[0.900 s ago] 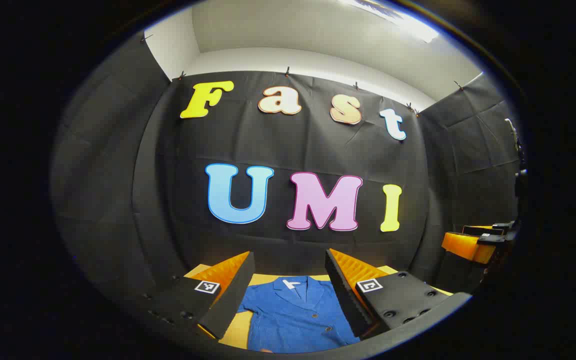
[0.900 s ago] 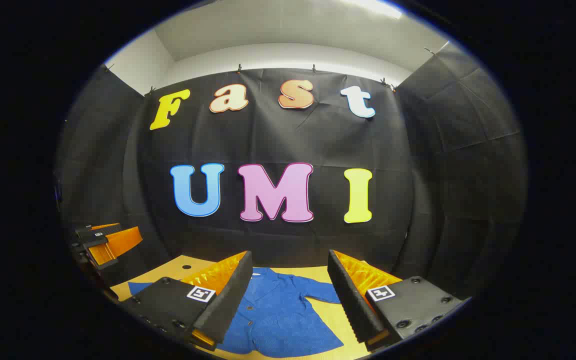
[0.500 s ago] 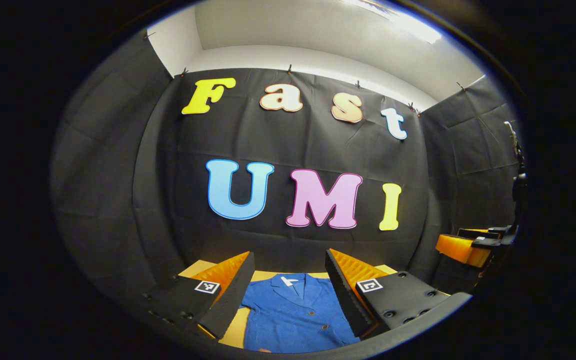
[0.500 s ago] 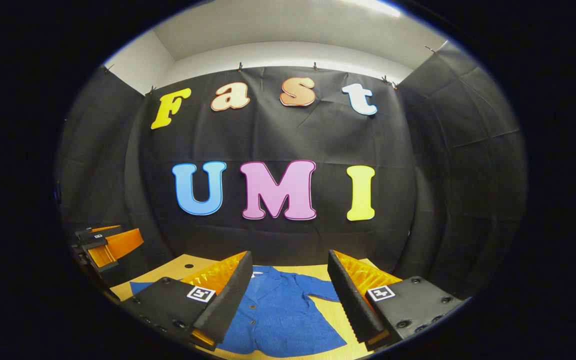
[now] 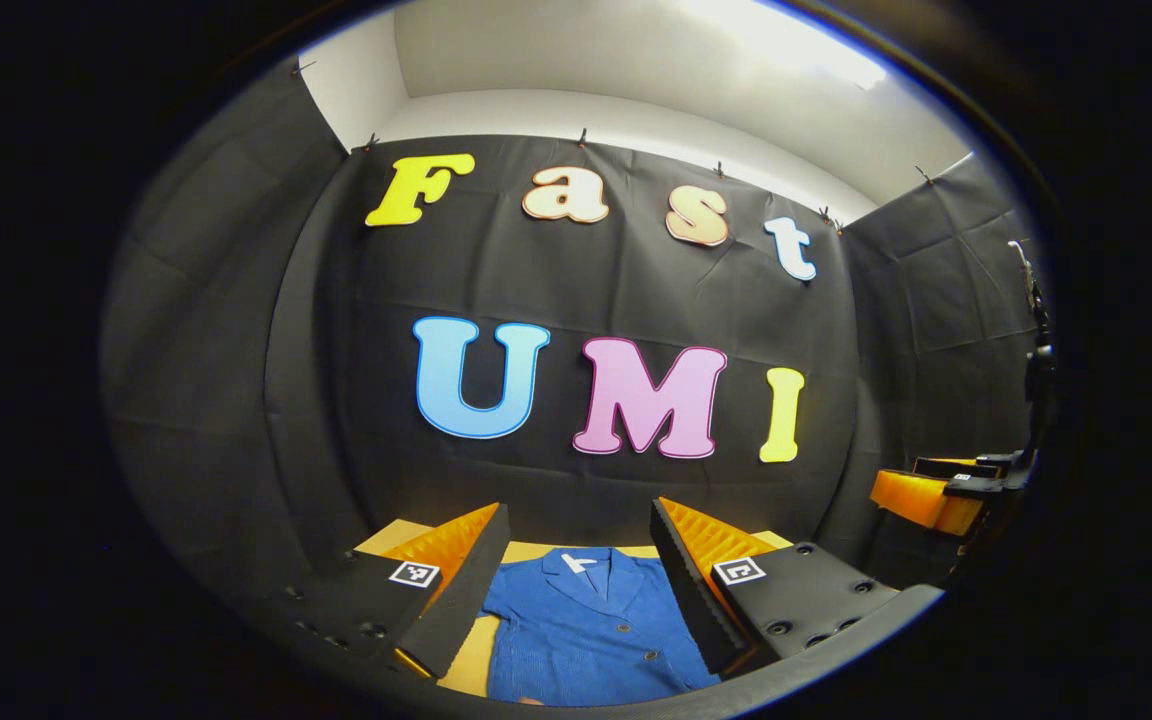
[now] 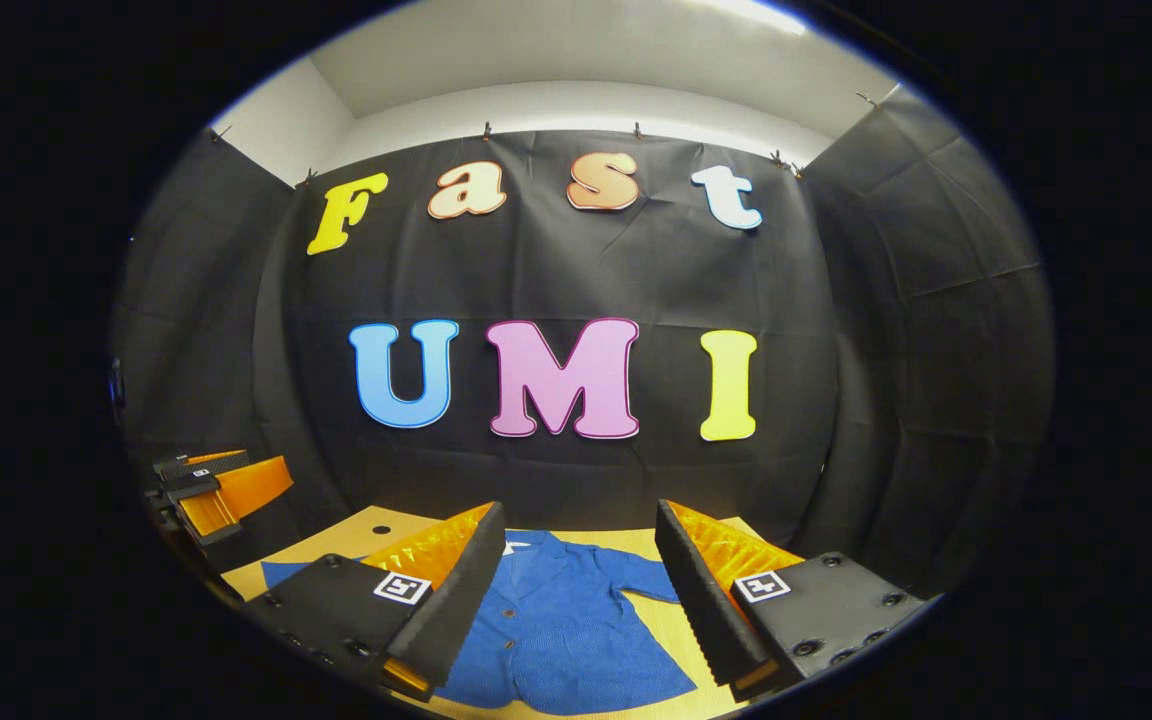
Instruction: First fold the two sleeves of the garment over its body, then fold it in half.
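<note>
A blue shirt (image 5: 586, 625) lies flat and buttoned on a tan desk (image 6: 361, 535), collar toward the black back wall and hem toward the viewer, so its long axis runs away from the viewer. Both sleeves look spread out to the sides; neither is folded yet.

In the left gripper view, the left gripper (image 5: 576, 585) hangs above the desk, jaws released and wide apart, gripping nothing. The shirt's collar and button line sit straight ahead and below, between the two fingers. The right gripper shows far off at the right edge of this view, also up in the air.

In the right gripper view, the right gripper (image 6: 578, 590) hangs above the desk with jaws released and empty. The shirt's body lies ahead and below, and its right sleeve (image 6: 646, 580) reaches out toward the right finger. The far sleeve (image 6: 281, 573) peeks out past the left finger, below the left gripper seen at the left edge.

Judging by this, each gripper is nearer to its own side's sleeve, and each would need to drop down and outward to reach a cuff.

Compared with a moment earlier, both views have tipped slightly upward, so the wall sits a little lower and the shirt has barely shifted. The jaws are just as wide as before.
</note>
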{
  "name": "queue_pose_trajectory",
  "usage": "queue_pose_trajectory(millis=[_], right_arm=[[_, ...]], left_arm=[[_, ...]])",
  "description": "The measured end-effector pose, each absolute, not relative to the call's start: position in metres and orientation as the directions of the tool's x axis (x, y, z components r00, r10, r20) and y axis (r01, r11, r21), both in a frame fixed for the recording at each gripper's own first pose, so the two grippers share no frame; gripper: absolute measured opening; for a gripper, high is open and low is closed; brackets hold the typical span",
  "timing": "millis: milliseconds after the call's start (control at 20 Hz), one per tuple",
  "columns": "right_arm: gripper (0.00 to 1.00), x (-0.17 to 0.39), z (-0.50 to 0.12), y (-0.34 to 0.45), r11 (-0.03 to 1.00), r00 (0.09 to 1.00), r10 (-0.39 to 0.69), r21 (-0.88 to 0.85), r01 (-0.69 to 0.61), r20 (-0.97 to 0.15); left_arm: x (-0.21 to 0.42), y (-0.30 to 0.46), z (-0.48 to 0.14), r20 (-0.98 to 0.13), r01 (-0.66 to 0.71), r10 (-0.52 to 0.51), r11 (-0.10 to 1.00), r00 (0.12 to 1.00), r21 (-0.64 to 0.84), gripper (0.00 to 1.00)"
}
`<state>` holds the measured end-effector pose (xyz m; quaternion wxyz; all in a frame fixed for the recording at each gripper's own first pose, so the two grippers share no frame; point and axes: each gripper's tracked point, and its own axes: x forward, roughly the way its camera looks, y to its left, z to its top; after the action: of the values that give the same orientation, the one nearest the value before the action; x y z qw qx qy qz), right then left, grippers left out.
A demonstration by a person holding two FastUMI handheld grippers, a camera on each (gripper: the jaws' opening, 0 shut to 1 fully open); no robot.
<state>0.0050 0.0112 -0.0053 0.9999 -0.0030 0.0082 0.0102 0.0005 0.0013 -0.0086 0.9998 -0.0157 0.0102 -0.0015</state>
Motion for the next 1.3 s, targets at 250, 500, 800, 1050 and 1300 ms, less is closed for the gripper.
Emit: queue_pose_trajectory(millis=[250,500,800,1050,1300], right_arm=[[0.94,0.004,-0.006,0.008,1.000,1.000,0.012,-0.009,-0.013,-0.013],[0.91,0.003,-0.011,0.004,1.000,1.000,0.007,0.008,-0.007,-0.026],[0.94,0.008,-0.027,0.009,0.999,0.997,0.036,0.017,-0.035,-0.074],[0.91,0.022,-0.036,0.023,0.996,0.991,0.084,0.007,-0.084,-0.108],[0.91,0.037,-0.035,0.037,0.992,0.986,0.128,0.004,-0.128,-0.107]], left_arm=[[0.008,0.002,-0.004,-0.011,0.010,-0.010,1.000,1.000,-0.007,0.82],[0.009,-0.006,-0.003,-0.007,0.021,-0.021,1.000,1.000,0.000,0.82],[0.004,-0.006,-0.016,-0.043,0.011,-0.012,1.000,0.999,-0.004,0.82],[0.002,-0.001,-0.028,-0.063,0.004,-0.005,1.000,0.998,-0.017,0.82],[0.005,0.010,-0.031,-0.065,-0.031,0.029,0.999,0.997,-0.024,0.82]])
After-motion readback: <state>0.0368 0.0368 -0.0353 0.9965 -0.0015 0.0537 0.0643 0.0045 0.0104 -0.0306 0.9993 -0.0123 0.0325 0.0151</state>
